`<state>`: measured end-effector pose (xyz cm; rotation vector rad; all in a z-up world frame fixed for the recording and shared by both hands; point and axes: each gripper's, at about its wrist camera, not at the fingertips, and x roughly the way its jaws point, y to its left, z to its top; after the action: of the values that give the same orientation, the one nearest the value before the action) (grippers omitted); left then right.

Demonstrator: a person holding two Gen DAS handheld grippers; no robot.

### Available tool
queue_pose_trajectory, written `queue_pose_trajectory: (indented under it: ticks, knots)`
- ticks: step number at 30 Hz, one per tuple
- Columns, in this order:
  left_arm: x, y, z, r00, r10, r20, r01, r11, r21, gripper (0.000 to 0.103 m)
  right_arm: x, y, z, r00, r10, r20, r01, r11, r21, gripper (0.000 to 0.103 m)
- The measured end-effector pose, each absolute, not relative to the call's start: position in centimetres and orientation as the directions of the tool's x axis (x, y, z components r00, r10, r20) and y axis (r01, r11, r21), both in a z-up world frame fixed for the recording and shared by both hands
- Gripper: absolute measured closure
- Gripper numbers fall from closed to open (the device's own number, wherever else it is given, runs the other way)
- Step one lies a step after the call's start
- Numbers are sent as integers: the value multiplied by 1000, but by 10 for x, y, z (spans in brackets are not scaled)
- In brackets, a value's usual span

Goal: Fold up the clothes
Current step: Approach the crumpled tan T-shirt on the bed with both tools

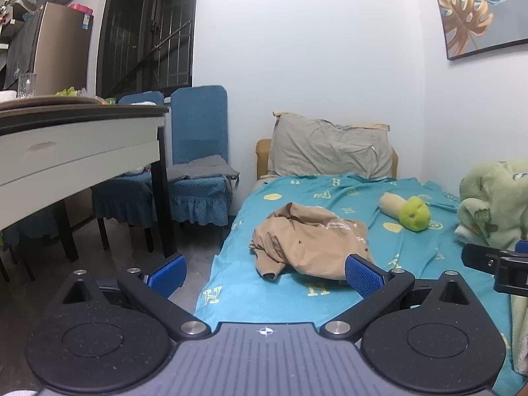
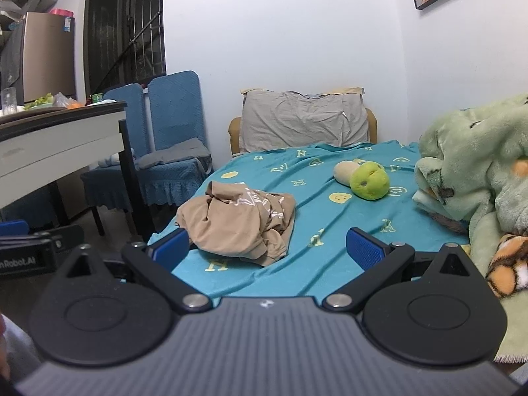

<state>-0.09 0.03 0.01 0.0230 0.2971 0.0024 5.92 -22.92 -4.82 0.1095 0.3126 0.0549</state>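
Observation:
A crumpled tan garment (image 1: 310, 241) lies in a heap on the teal bedsheet (image 1: 297, 297), near the bed's left edge. It also shows in the right wrist view (image 2: 237, 222). My left gripper (image 1: 264, 275) is open and empty, held short of the garment, its right pad overlapping the heap's near edge in view. My right gripper (image 2: 267, 247) is open and empty, just short of the garment, over the sheet (image 2: 330, 257). The right gripper's tip shows at the edge of the left wrist view (image 1: 495, 264), and the left gripper's at the edge of the right wrist view (image 2: 29, 250).
A green and beige plush toy (image 2: 363, 178) lies farther up the bed. A grey pillow (image 2: 303, 122) leans at the head. A green fleece blanket (image 2: 478, 165) is piled on the right. A table (image 1: 76, 151) and blue-covered chairs (image 1: 198, 171) stand left of the bed.

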Motion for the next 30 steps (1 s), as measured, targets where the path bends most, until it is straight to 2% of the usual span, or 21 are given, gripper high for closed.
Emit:
queue_pose_trajectory:
  ticks: [7, 14, 30]
  knots:
    - [-9, 3, 0, 955, -12, -296, 14, 1000, 3, 0, 58, -230, -49, 953, 72, -296, -37, 992, 121, 0]
    - [6, -8, -4, 947, 1, -322, 16, 999, 51, 0, 56, -231, -49, 955, 73, -287, -38, 991, 126, 0]
    - [3, -9, -4, 947, -13, -321, 33, 998, 58, 0, 55, -233, -50, 952, 71, -297, -28, 989, 145, 0]
